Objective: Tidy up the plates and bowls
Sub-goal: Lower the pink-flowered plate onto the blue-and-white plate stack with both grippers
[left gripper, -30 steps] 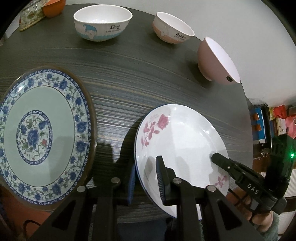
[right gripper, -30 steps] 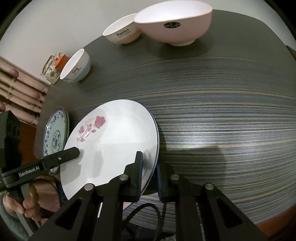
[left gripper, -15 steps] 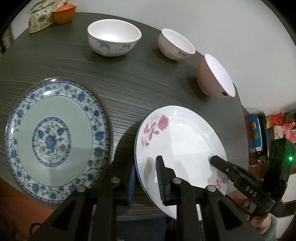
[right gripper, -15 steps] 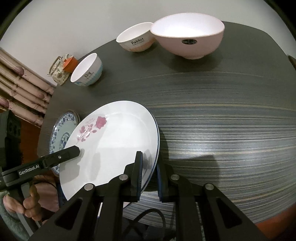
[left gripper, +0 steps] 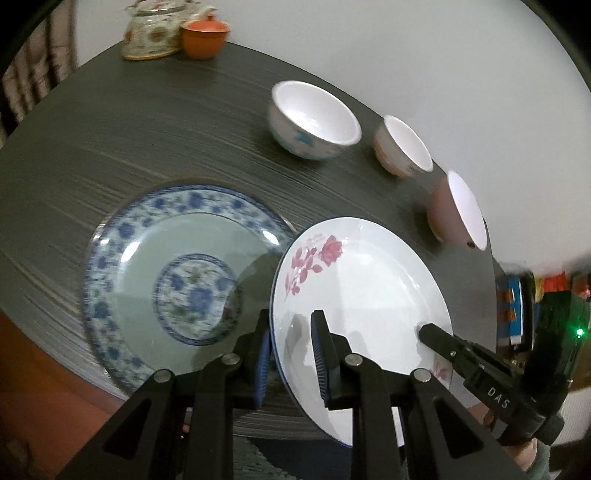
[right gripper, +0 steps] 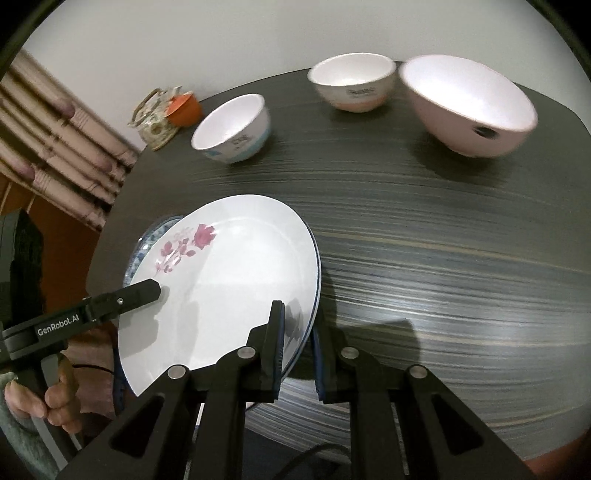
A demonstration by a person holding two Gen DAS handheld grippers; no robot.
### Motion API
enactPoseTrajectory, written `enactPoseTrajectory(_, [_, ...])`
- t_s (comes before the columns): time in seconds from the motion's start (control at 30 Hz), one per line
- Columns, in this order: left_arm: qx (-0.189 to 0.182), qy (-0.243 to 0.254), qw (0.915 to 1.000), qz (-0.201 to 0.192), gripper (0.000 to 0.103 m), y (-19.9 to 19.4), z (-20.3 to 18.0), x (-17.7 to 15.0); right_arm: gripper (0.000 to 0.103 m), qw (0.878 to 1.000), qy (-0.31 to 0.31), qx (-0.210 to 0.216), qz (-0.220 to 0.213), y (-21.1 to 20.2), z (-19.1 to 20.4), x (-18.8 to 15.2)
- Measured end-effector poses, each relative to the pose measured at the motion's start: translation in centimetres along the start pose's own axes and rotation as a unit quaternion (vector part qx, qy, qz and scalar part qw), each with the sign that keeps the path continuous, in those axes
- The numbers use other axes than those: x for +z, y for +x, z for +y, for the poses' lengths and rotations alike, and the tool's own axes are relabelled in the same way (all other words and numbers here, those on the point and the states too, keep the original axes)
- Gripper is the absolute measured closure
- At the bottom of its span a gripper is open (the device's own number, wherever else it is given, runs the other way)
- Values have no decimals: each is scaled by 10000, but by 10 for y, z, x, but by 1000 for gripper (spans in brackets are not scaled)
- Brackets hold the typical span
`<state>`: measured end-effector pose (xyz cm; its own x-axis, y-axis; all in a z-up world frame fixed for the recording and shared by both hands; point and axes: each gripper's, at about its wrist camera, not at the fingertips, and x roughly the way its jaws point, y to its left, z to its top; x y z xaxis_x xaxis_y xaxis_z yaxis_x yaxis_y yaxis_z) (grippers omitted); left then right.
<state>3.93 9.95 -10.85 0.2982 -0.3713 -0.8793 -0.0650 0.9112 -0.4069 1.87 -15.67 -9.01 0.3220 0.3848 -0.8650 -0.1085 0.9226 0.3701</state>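
Observation:
A white plate with red roses (left gripper: 369,291) is held tilted above the dark table, its far edge over the blue-patterned plate (left gripper: 155,273). My left gripper (left gripper: 290,354) is shut on its near left rim. My right gripper (right gripper: 297,347) is shut on its near right rim (right gripper: 229,291). The blue-patterned plate (right gripper: 147,247) lies flat on the table, mostly hidden under the white plate in the right wrist view. Three bowls stand at the back: a blue-and-white bowl (left gripper: 314,125), a small pink-banded bowl (left gripper: 402,147) and a large pink bowl (left gripper: 454,214).
A patterned teapot (left gripper: 153,33) and an orange cup (left gripper: 203,37) stand at the table's far left corner. The table's near edge (right gripper: 406,417) runs just under my grippers. Curtains (right gripper: 55,147) hang to the left.
Both grippers have carried the rose plate up and to the left, so that its edge now overlaps the blue-patterned plate. The bowls have not moved.

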Motion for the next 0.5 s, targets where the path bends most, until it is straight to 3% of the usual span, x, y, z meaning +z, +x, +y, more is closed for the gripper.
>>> enactPoseTrajectory(0.5, [93,-921,9947,-446,82,-14,84,8,88,9974,-652,143,254,43,73,14])
